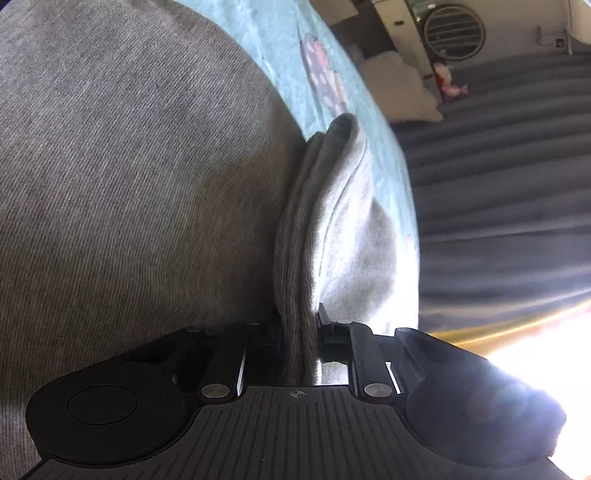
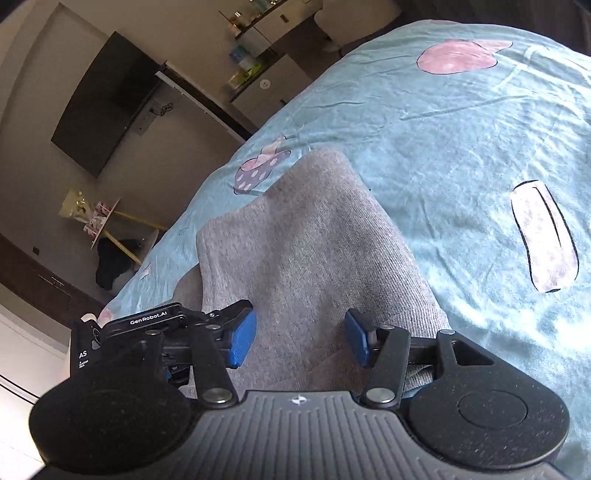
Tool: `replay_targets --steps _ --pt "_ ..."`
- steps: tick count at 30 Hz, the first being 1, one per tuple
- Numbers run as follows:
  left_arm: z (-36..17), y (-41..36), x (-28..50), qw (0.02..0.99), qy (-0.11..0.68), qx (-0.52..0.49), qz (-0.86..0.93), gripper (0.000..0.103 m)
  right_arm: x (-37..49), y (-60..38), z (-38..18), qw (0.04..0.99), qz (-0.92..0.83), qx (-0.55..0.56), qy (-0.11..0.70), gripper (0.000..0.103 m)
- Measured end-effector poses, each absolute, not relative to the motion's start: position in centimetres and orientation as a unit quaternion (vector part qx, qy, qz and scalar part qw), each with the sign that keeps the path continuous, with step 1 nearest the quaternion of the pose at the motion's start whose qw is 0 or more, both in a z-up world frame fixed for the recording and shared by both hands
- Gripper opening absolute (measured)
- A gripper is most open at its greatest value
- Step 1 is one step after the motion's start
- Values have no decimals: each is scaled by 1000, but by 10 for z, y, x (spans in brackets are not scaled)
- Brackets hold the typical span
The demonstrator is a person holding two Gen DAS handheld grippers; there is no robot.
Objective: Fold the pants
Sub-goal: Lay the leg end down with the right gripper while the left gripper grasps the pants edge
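Left wrist view. Pants (image 1: 129, 177): grey knit with fine ribbing, lying on a turquoise sheet (image 1: 273, 48); one broad flat panel fills the left of the frame. Along its right edge a thick bundle of folded layers stands up, paler on the sunlit side, with a stitched seam showing. Left gripper (image 1: 300, 328): closed tight on that bundle, the cloth pinched between both fingers. Sheet print: a dark spotted mushroom (image 1: 325, 81). Only here: dark pleated curtain (image 1: 498, 177), round vent (image 1: 454, 31), a small pink toy (image 1: 452, 86), strong glare at lower right.

Right wrist view. Pants (image 2: 310, 240): same grey cloth, seen as a long doubled panel running away from the camera across the sheet (image 2: 461, 129), with one layer's edge lying over another at left. Right gripper (image 2: 300, 339): fingers wide apart, blue pads (image 2: 242, 339) either side of the cloth, gripping nothing; whether the pads touch the cloth cannot be told. Only here: wall TV (image 2: 107, 99), shelves (image 2: 258, 48) holding small items too blurred to name, the left gripper's black body (image 2: 155, 321) beside the pants, pink shapes printed on the sheet.
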State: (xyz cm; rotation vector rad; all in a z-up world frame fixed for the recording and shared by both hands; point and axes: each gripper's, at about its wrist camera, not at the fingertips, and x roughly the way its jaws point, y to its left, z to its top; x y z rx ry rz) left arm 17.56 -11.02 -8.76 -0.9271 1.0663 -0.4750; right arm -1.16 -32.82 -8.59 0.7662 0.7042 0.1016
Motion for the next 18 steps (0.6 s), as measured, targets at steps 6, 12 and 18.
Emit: replay_targets --steps 6,12,18 --pt "-59 -102 163 763 458 -402 -218 15 -23 -330 -81 871 65 371 314 57" --pt "-28 -62 148 806 436 -350 -194 15 -26 -319 -74 875 96 356 315 58" --pt "-29 -6 129 832 430 -321 -142 16 -16 -305 -73 878 89 317 349 58"
